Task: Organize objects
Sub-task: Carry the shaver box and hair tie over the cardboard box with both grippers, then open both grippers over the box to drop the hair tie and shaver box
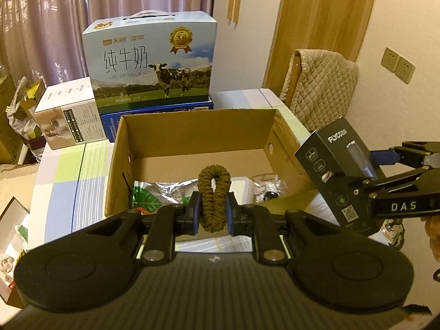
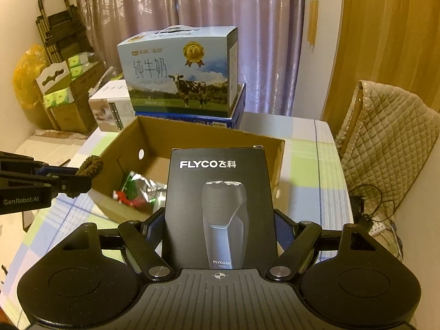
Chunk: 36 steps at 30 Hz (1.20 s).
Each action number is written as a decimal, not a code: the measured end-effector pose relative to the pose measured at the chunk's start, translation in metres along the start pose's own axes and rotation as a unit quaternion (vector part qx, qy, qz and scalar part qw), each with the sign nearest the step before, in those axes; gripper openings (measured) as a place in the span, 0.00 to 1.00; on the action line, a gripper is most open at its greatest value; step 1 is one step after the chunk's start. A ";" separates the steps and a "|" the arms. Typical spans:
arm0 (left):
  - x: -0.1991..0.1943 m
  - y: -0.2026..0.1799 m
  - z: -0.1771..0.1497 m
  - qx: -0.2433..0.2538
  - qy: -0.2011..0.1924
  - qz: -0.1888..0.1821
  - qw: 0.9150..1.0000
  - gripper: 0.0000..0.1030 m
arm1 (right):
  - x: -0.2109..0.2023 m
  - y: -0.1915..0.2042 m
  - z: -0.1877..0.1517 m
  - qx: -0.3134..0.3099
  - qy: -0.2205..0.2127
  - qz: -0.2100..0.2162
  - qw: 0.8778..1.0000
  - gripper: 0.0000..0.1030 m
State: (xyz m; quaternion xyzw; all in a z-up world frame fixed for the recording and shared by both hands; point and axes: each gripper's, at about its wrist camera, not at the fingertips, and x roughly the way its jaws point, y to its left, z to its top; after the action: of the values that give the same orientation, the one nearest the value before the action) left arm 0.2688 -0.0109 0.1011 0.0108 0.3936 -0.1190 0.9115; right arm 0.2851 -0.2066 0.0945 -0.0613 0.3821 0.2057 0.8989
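Low centre of the left-wrist frame, left gripper clamps a braided olive cord over the open cardboard box, right gripper grips the black FLYCO shaver box alongside, both seemingly poised for packing.

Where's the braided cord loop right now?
The braided cord loop is clamped in the left gripper, held at the near edge of the open cardboard box; the right wrist view shows it at far left.
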 end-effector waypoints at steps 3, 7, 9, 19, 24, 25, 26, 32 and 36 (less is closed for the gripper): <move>0.012 0.007 0.009 -0.002 0.004 0.004 1.000 0.14 | 0.012 -0.002 0.012 0.000 0.001 0.001 1.000 0.73; 0.027 0.014 0.021 0.002 0.007 0.011 1.000 0.14 | 0.026 -0.005 0.026 -0.001 0.002 -0.002 1.000 0.73; 0.035 0.017 0.025 0.002 0.009 0.014 1.000 0.14 | 0.032 -0.005 0.032 -0.002 0.003 -0.003 1.000 0.73; 0.069 0.027 0.035 -0.003 0.016 0.017 1.000 0.17 | 0.058 -0.014 0.043 0.009 0.007 0.001 1.000 0.73; 0.083 0.032 0.038 -0.022 0.012 0.025 0.999 0.32 | 0.064 -0.018 0.041 0.016 0.010 0.001 1.000 0.73; 0.084 0.033 0.037 -0.021 0.012 0.026 0.999 0.32 | 0.065 -0.019 0.040 0.017 0.011 0.002 1.000 0.73; 0.084 0.032 0.036 -0.018 0.012 0.026 0.999 0.32 | 0.066 -0.020 0.039 0.017 0.012 0.002 1.000 0.73; 0.085 0.036 0.029 -0.015 0.018 0.029 0.999 0.32 | 0.068 -0.023 0.036 0.019 0.015 0.001 1.000 0.73; 0.083 0.036 0.027 -0.009 0.019 0.032 0.999 0.32 | 0.068 -0.023 0.037 0.021 0.014 0.001 1.000 0.73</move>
State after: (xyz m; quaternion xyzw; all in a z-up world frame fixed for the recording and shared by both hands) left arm 0.3511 0.0032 0.0571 0.0175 0.4115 -0.0859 0.9072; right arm 0.3613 -0.1954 0.0715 -0.0449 0.3990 0.1979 0.8942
